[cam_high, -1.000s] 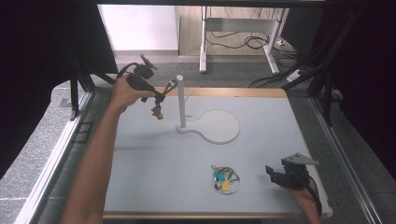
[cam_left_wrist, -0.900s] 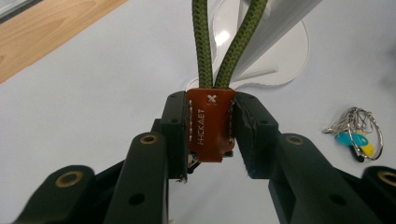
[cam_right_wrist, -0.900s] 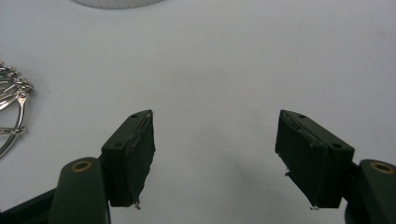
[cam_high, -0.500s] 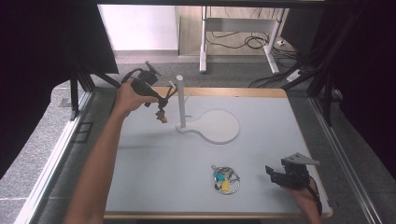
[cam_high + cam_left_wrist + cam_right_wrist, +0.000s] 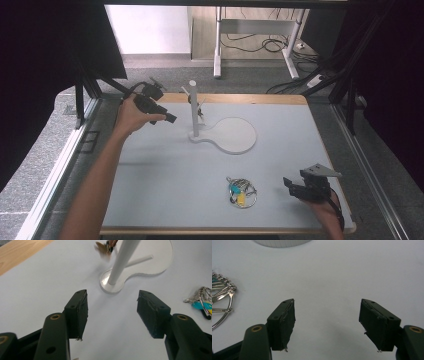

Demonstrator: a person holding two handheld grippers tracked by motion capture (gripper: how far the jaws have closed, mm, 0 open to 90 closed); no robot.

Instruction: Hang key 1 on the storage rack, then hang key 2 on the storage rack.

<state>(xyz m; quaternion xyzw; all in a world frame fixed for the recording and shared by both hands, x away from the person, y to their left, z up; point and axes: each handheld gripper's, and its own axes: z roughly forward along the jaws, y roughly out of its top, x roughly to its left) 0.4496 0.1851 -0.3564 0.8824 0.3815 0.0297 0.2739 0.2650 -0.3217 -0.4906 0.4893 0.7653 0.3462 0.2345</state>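
Left tool [image 5: 112, 312], just opened and empty, faces keys [image 5: 105, 248] hanging on stand [image 5: 122, 261].

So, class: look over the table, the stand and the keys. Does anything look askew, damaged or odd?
Little stands out. The white stand is upright with a small key bunch hanging from its peg. A key ring lies loose on the table. Only the left gripper pads look frayed.
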